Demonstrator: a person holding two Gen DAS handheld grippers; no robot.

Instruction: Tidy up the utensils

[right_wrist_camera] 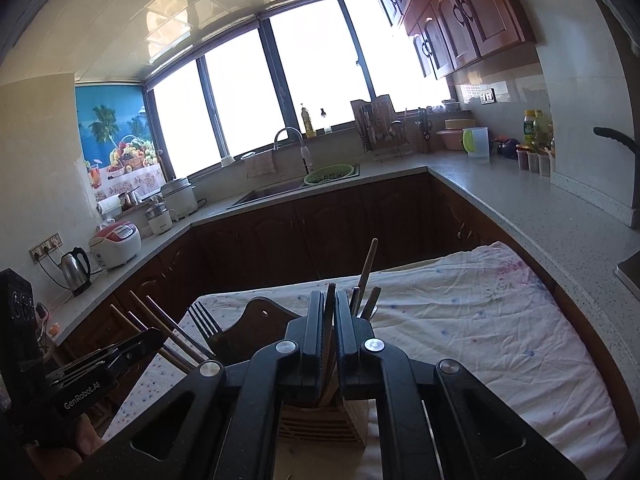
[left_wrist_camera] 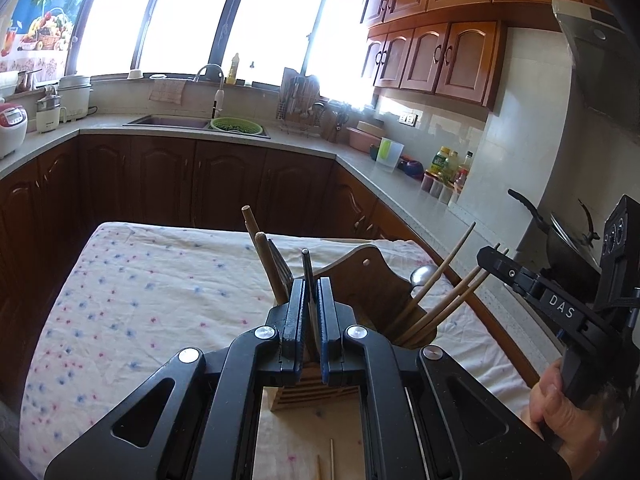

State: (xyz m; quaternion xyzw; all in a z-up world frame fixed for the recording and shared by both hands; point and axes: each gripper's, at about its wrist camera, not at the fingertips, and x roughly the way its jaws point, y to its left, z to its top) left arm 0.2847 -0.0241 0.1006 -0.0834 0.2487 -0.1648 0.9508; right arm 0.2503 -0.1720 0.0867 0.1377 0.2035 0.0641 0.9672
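A wooden utensil holder (left_wrist_camera: 316, 394) stands on the cloth-covered table, also in the right wrist view (right_wrist_camera: 320, 424). It holds wooden handles (left_wrist_camera: 260, 256), a fork (left_wrist_camera: 280, 264), a metal spoon (left_wrist_camera: 424, 276) and chopsticks (left_wrist_camera: 444, 280). My left gripper (left_wrist_camera: 311, 296) is shut on a dark metal utensil handle (left_wrist_camera: 307, 276) standing upright above the holder. My right gripper (right_wrist_camera: 329, 320) is shut on a thin dark stick-like utensil (right_wrist_camera: 330, 300) over the holder; it shows at the right in the left wrist view (left_wrist_camera: 496, 256), holding chopsticks. The fork (right_wrist_camera: 204, 322) shows beside it.
The table carries a white flowered cloth (left_wrist_camera: 140, 300). Two loose chopsticks (left_wrist_camera: 326, 460) lie on it near me. A grey counter (right_wrist_camera: 520, 204) runs along the right with bottles and jars (left_wrist_camera: 448, 168). A wok (left_wrist_camera: 560, 236) sits at far right. Sink (left_wrist_camera: 192, 122) at the back.
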